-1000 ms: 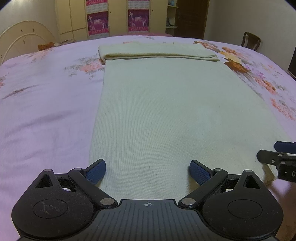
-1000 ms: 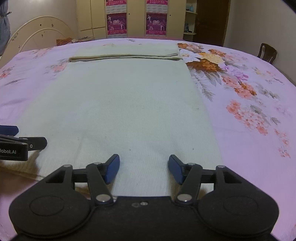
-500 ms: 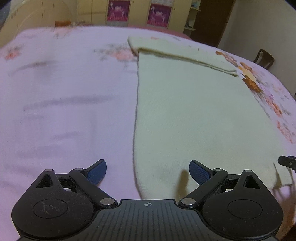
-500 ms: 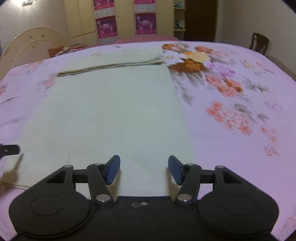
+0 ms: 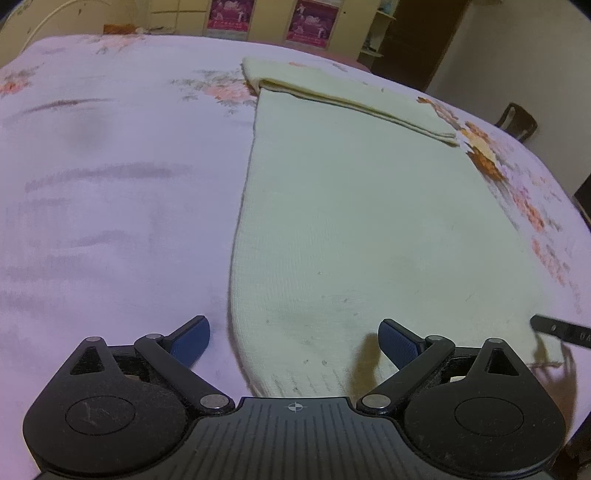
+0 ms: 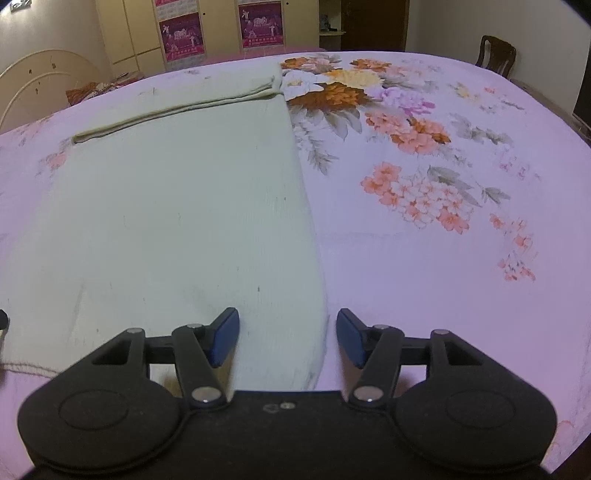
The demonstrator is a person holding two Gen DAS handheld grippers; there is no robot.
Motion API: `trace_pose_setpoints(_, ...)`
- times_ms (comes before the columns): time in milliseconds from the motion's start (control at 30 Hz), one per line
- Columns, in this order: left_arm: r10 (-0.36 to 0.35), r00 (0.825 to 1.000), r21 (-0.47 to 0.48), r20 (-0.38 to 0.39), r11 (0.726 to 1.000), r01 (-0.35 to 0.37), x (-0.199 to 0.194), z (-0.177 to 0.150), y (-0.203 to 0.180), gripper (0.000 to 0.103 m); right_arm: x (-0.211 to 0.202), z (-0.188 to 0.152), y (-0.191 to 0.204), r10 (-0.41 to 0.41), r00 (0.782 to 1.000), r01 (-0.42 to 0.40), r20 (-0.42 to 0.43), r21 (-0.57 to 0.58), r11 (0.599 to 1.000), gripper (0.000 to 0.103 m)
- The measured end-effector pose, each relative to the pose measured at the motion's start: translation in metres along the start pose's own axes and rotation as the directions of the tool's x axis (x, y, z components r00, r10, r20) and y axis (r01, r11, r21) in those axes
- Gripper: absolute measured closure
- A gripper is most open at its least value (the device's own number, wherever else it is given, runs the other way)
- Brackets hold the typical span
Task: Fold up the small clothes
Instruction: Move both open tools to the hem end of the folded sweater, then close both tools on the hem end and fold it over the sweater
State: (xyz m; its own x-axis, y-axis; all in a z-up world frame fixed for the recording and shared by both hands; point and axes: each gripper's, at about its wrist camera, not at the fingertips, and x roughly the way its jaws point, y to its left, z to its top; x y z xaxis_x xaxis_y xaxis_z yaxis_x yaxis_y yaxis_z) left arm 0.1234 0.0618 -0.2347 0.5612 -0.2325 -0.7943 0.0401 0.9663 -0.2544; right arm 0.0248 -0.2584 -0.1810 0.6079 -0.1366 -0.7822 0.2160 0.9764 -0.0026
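— Behind everything, what kind of room is it?

— Cream wardrobe doors (image 6: 129,37) with two magenta posters (image 6: 181,37) run along the far wall at twelve o'clock, a dark doorway (image 6: 373,26) sits just to their right, and a wooden chair (image 6: 495,51) stands at about one o'clock.

— And the surface?

— Lilac bedsheet (image 6: 424,266) fills nearly both views, printed with orange and pink flowers that bunch up at one to two o'clock in the right wrist view.

— Where is the garment?

— Pale cream knit cloth (image 5: 362,221) lies flat on the sheet, running from six o'clock up toward twelve. Its far end is turned back on itself in a thick folded band (image 6: 177,107). A loose thread trails off the near hem at about eight o'clock in the right wrist view.

— What about the grippers?

— Left gripper (image 5: 293,341) hangs over the cloth's near left corner, fingers released and spread wide, one blue pad (image 5: 190,341) over bare sheet and the other over the knit. Right gripper (image 6: 287,336) straddles the cloth's near right edge, likewise released; its jaws have just been opening a little, with the edge below the gap and neither pad pressing on it. Its black tip also shows at three o'clock in the left wrist view
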Motion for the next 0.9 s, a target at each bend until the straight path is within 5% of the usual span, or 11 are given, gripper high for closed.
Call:
trace_pose_setpoints(133,-0.005,1.0,0.001,0.002,1.0,0.005,0.003,-0.003,-0.003,0.0,0.008,-0.003,0.004,0.058,0.998,-0.059,-0.038,-0.026,0.998,0.001)
trace_pose_setpoints(233,0.015,1.0,0.028,0.009,0.999,-0.015,0.004,-0.005,-0.007,0.0,0.012,-0.005,0.017,0.011,0.999,-0.014,-0.039,-0.079,0.997,0.001)
trace_pose_setpoints(600,0.048,0.998,-0.019,0.036,0.999,-0.048,0.002,-0.008,-0.01,0.0,0.008,-0.006,0.012,0.051,0.998,-0.053,-0.028,-0.071,0.996,0.0)
trace_pose_setpoints(700,0.052,0.998,-0.033,0.037,0.998,-0.051,0.002,-0.007,-0.01,0.0,0.007,-0.004,0.013,0.059,0.998,-0.061,-0.033,-0.067,0.996,0.006)
trace_pose_setpoints(833,0.055,0.998,-0.056,0.033,0.997,-0.053,0.002,-0.005,-0.009,0.0,0.003,0.0,0.014,0.081,0.996,-0.084,-0.038,-0.074,0.994,0.034)
trace_pose_setpoints(900,0.047,0.998,-0.07,0.035,0.997,-0.045,0.0,-0.004,-0.009,0.01,0.001,0.001,0.014,0.096,0.995,-0.098,-0.038,-0.074,0.992,0.05)
